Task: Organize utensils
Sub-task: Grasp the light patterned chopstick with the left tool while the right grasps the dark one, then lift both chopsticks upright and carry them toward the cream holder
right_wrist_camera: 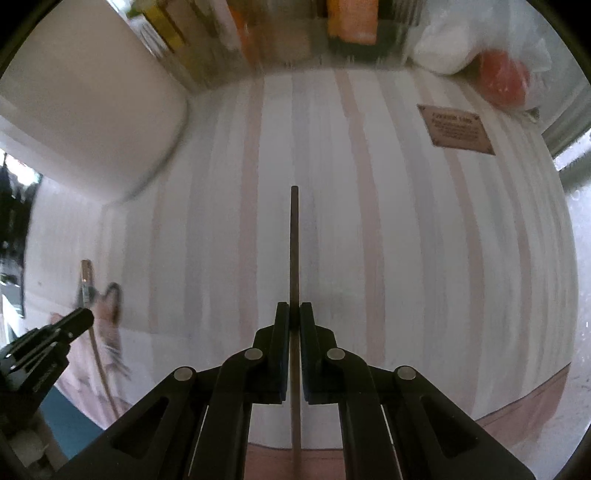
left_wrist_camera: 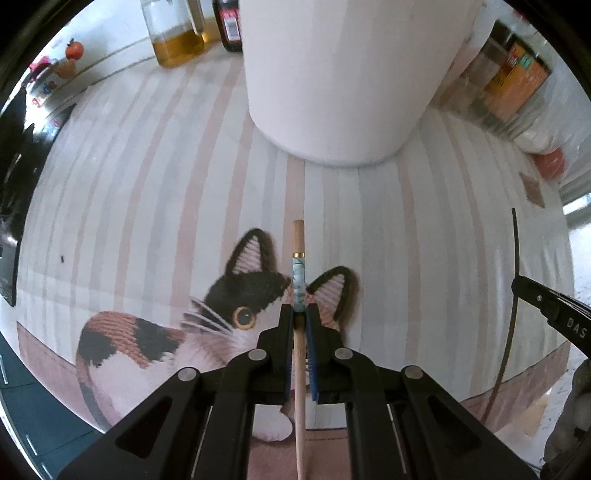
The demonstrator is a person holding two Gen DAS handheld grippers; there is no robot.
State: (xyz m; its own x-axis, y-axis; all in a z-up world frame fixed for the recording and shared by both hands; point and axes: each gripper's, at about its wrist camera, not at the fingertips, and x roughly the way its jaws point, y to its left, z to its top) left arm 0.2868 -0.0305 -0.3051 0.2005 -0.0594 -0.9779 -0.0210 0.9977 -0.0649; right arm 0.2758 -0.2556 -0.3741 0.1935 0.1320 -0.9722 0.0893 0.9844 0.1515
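Your left tongs [left_wrist_camera: 300,314] are pinching a pale wooden chopstick [left_wrist_camera: 298,243] above the cat mat [left_wrist_camera: 147,206], its tip pointing toward the white container [left_wrist_camera: 340,81] ahead. Your right tongs [right_wrist_camera: 294,314] are gripping a dark chopstick [right_wrist_camera: 294,236] over open striped mat, with the container at the left edge and the bag [right_wrist_camera: 480,48] at the far right corner.

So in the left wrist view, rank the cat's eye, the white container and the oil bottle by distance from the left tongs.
1. Cat's eye, just left of the left tongs.
2. White container, ahead.
3. Oil bottle, far upper left.
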